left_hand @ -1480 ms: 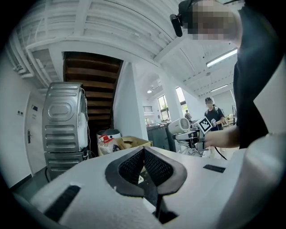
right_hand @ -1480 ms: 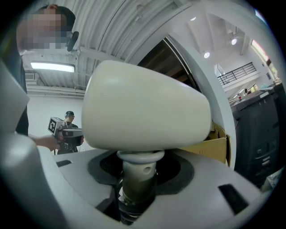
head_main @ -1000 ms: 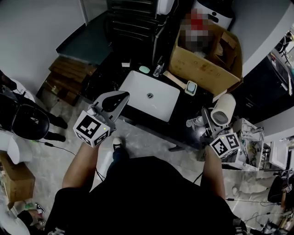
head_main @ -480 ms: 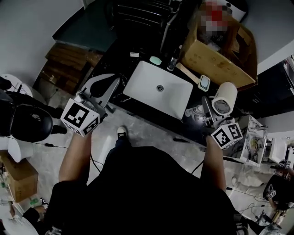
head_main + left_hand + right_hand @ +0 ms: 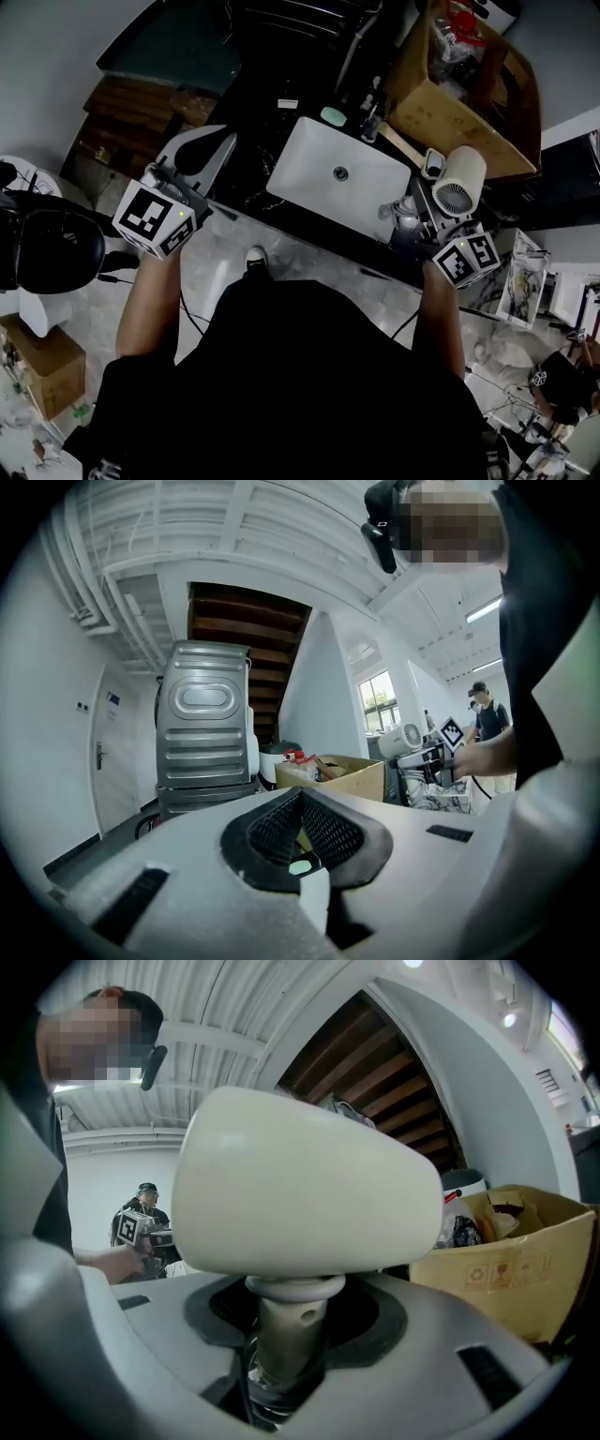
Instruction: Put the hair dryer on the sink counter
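Note:
A cream hair dryer (image 5: 457, 184) with a round grille is held upright by its handle in my right gripper (image 5: 424, 212), which is shut on it. It hangs over the right end of the dark sink counter (image 5: 281, 150), just right of the white basin (image 5: 342, 178). In the right gripper view the dryer's head (image 5: 300, 1185) fills the middle, and its handle runs down between the jaws of that gripper (image 5: 291, 1335). My left gripper (image 5: 211, 145) is at the counter's left end with its jaws together and nothing in them. The left gripper view shows the same for this gripper (image 5: 300, 841).
A large cardboard box (image 5: 459, 89) stands behind the counter at the right. A green soap bar (image 5: 332, 115) and a small bottle (image 5: 373, 117) sit behind the basin. A black chair (image 5: 47, 248) stands on the floor at the left. A silver appliance (image 5: 206, 728) stands ahead of the left gripper.
The right gripper has carried the hair dryer closer to the basin and over the counter. The left gripper has drifted left, away from the basin.

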### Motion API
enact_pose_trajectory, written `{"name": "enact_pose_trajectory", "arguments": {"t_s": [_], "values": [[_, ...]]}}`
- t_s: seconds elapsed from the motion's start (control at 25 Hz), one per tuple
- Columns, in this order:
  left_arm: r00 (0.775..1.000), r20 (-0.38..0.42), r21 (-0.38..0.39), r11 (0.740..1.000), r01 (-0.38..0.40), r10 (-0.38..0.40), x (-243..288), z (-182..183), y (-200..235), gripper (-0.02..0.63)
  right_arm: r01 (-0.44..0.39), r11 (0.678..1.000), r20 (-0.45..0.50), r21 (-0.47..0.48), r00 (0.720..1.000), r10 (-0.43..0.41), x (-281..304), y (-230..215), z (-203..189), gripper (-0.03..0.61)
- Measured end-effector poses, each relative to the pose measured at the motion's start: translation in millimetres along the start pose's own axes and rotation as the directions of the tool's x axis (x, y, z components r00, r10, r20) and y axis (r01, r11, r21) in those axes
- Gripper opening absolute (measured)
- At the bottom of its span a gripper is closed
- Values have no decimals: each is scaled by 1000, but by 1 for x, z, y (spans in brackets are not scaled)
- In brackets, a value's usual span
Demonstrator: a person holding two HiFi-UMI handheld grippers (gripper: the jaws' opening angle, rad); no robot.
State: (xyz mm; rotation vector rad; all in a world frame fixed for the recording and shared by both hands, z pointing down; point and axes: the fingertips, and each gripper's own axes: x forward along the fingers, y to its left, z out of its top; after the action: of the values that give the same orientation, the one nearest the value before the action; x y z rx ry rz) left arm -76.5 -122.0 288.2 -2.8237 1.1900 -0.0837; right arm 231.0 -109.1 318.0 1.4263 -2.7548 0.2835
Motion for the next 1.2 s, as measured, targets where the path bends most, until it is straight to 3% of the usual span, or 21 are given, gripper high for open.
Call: {"name": "enact_pose_trajectory", "arguments": {"t_s": [0.4, 1.2], "values": [[1000, -2, -22, 1000, 16, -16, -9, -13, 66, 15, 11, 1000, -52, 1, 999, -11, 61, 29, -10, 192], [1000, -26, -64, 998, 0, -2, -31, -45, 159, 15, -45, 999, -166, -25, 985, 41, 186, 70, -54, 192]]}}
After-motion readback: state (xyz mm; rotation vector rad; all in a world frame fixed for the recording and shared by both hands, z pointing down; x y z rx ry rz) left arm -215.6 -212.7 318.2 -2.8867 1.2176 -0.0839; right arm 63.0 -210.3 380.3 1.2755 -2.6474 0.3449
